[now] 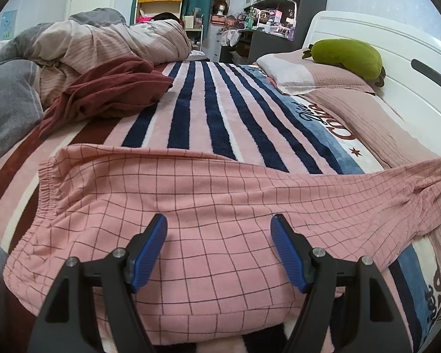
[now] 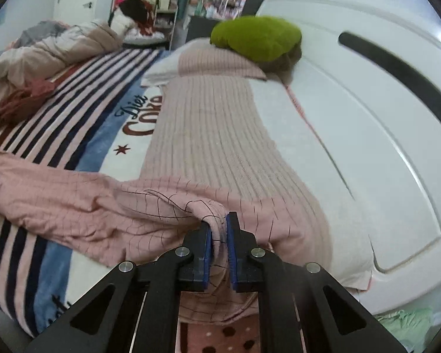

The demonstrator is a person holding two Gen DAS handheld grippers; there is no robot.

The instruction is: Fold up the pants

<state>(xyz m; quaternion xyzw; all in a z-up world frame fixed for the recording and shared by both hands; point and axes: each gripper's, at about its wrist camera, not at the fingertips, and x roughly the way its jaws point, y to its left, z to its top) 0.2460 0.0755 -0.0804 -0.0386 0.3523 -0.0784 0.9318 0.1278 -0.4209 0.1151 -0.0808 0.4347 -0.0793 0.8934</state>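
Pink checked pants (image 1: 208, 206) lie across a striped blanket (image 1: 203, 108) on the bed, elastic waistband (image 1: 45, 188) at the left, legs stretching right. My left gripper (image 1: 219, 229) is open, its blue pads just above the waist part of the pants, holding nothing. In the right wrist view the leg end of the pants (image 2: 126, 206) is bunched up, and my right gripper (image 2: 219, 225) is shut on that bunched fabric near a pink ribbed pillow (image 2: 214, 123).
A maroon garment (image 1: 108, 91) and a rumpled duvet (image 1: 103, 41) lie at the far left. A green plush (image 1: 347, 56) rests on the pillow by the white headboard (image 2: 367, 117). Cluttered shelves (image 1: 279, 3) stand beyond the bed.
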